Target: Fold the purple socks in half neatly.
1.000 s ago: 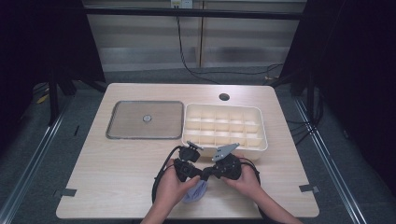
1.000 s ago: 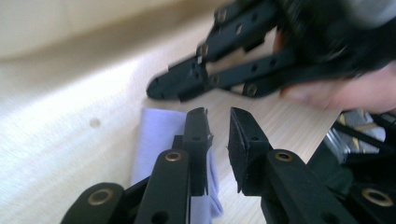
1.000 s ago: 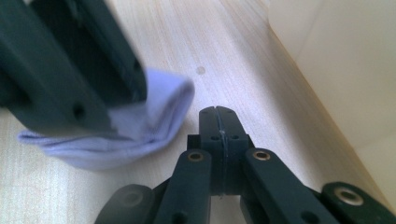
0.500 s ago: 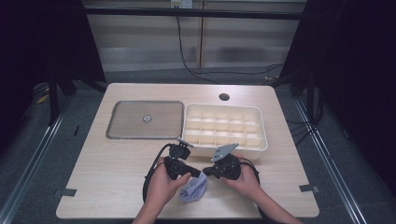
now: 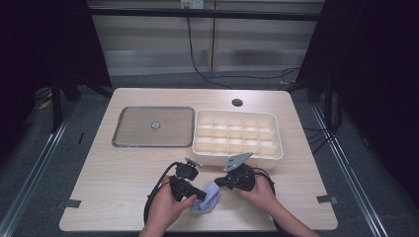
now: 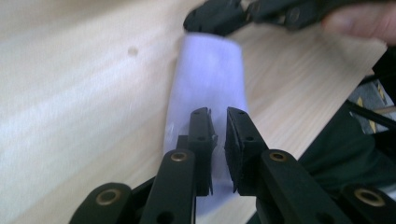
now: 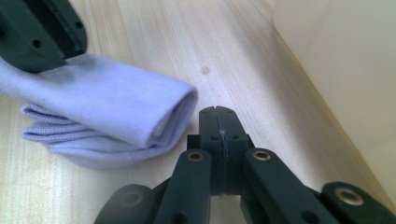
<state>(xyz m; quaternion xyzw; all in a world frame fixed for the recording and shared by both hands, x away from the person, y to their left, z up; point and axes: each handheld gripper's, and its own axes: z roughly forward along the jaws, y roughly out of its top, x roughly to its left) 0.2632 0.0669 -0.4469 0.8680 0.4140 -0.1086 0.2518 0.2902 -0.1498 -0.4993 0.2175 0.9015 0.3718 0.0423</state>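
Lilac cloth [image 5: 206, 201] pinched in left tool [image 6: 217, 122], clenched empty right tool [image 7: 218, 122] beside, compartment tray [image 5: 274, 152] just behind.

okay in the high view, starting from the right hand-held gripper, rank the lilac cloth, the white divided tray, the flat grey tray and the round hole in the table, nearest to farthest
From the right hand-held gripper:
1. Lilac cloth, right at its tip, near the table's front edge.
2. White divided tray, just behind it, on the right half of the table.
3. Round hole and flat grey tray, hole at the back, tray back left: too close to call.
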